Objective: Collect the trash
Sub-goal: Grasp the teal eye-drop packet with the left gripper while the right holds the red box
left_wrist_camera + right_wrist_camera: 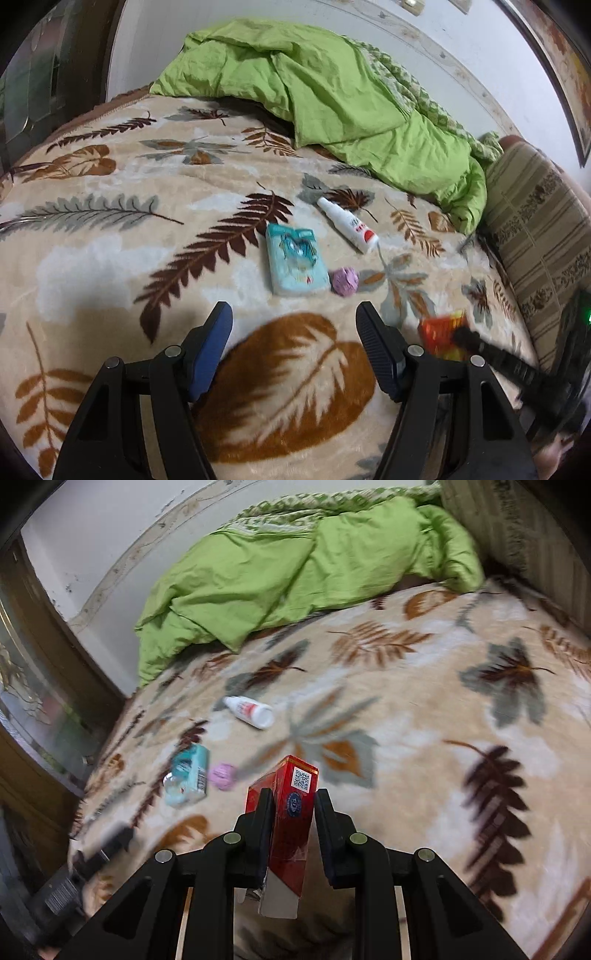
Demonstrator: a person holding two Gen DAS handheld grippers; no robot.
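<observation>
Right gripper (290, 801) angles downward above the leaf-print blanket (424, 709), pinching one red carton (291, 812). Left gripper (293, 321) angles downward, jaws spread, empty. On the blanket: one white bottle (349, 225), one teal packet (295, 264), one pink wad (344, 281).

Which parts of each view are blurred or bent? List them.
Left wrist view: right gripper and its red box smear at the right edge; fisheye bows the wall. Right wrist view: teal packet and blanket streak, red box sharp.
</observation>
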